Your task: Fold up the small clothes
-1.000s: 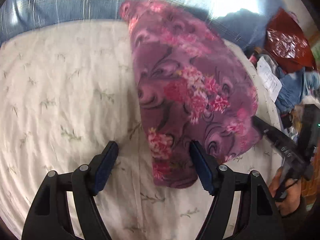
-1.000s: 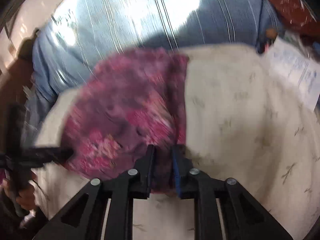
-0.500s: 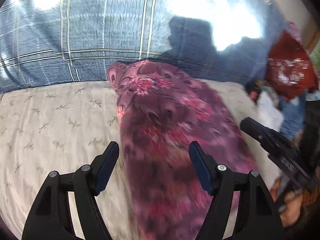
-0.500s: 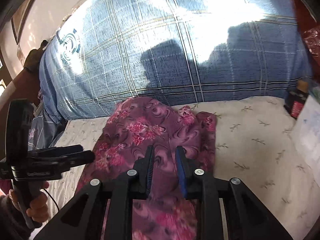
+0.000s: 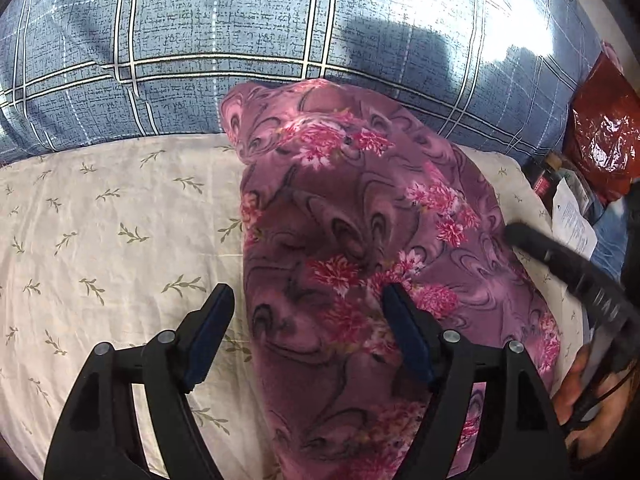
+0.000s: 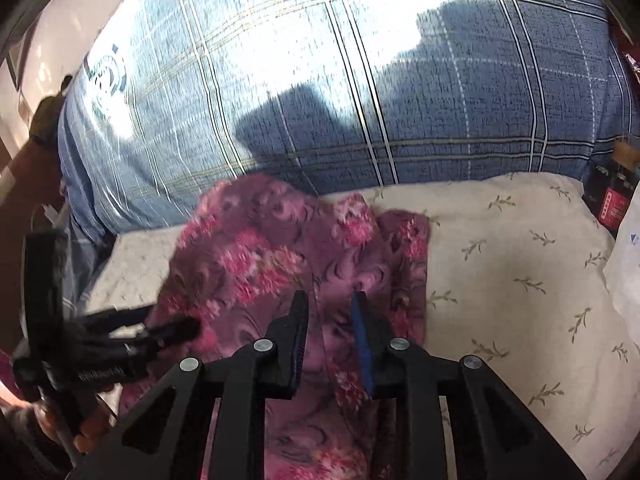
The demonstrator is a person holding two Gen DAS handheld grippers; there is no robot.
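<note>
Folding of the floral garment: fold laid, grip easing

Lying lengthwise on the cream leaf-print bed sheet (image 5: 100,240), the purple floral garment (image 5: 360,240) is seen with its far end touching the blue plaid pillow (image 5: 200,40). A second ago the cloth was being carried over, blurred in the right view; now it is settled in a long, narrow shape. The right hand-held gripper (image 6: 330,340), which was pinched tight on the near edge, is now parted slightly, with fabric between the blue pads (image 6: 364,344); whether any hold remains cannot be told. The left hand-held gripper (image 5: 308,332) is spread wide, one finger over the sheet and one over the cloth, nothing grasped. One lengthwise fold is judged complete. A cross fold toward the pillow is probably wanted next. A red bag (image 5: 600,128) and papers (image 5: 572,216) are noted beyond the bed edge.
</note>
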